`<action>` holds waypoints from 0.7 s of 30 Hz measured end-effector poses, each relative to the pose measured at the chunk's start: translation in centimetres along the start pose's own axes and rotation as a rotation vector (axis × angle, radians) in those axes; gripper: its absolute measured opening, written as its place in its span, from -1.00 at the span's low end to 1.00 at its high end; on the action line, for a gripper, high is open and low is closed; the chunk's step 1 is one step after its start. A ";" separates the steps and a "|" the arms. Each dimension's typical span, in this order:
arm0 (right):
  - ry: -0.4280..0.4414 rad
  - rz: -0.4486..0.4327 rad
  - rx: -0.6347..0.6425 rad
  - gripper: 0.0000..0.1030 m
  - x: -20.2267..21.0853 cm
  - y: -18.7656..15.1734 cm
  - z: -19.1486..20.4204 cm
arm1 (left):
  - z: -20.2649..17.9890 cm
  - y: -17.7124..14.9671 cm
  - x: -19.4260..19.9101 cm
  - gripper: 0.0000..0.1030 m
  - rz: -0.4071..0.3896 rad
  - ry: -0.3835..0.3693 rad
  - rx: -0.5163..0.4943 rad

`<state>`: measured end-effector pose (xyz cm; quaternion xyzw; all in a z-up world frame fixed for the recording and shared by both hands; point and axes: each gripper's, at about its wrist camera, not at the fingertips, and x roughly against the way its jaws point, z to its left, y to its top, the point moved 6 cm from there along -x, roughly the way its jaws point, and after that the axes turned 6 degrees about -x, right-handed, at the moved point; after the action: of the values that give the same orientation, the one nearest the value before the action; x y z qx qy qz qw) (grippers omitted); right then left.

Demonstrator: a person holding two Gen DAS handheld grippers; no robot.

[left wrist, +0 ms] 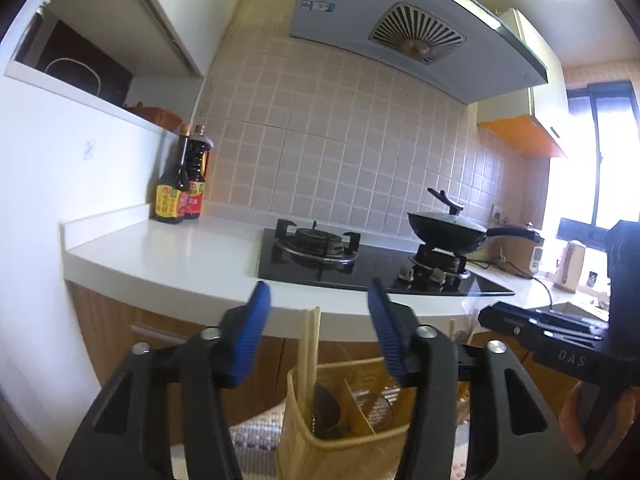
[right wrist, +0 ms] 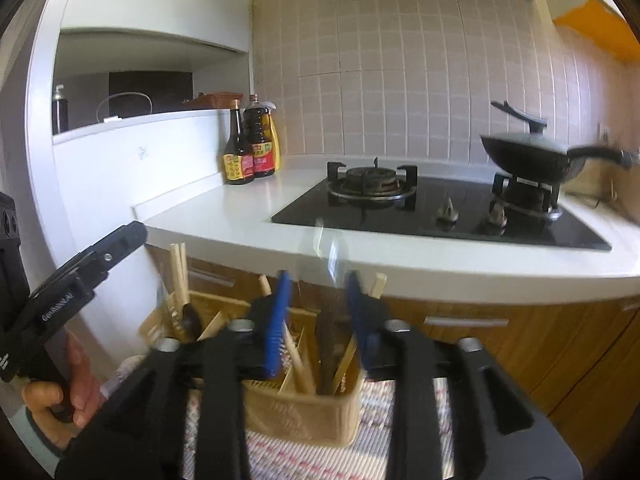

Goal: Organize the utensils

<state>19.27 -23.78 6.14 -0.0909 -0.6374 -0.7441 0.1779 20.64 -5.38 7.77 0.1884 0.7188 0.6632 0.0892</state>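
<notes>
The left gripper [left wrist: 318,330] stands with its blue-padded jaws apart, nothing between the pads; a pair of pale wooden chopsticks [left wrist: 311,344] rises behind the gap. The right gripper [right wrist: 318,312] is likewise parted and grips nothing. Both hover over a tan woven plastic utensil basket [right wrist: 304,404] with dividers, resting on a striped woven mat [right wrist: 400,412] below the front edge of the white kitchen counter [right wrist: 440,260]. The basket holds chopsticks, a dark spoon [right wrist: 191,322] and a dark-handled utensil [right wrist: 327,344], standing upright or leaning. A hand [right wrist: 78,376] grasps the left gripper's handle.
</notes>
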 end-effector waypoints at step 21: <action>-0.131 -0.101 -0.048 0.40 12.2 -9.2 0.6 | -3.7 -4.4 11.9 0.82 0.067 0.088 -0.044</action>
<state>4.47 -23.86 2.29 -0.1114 -0.6335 -0.7597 0.0956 7.72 -4.38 5.25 0.1810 0.7005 0.6892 0.0393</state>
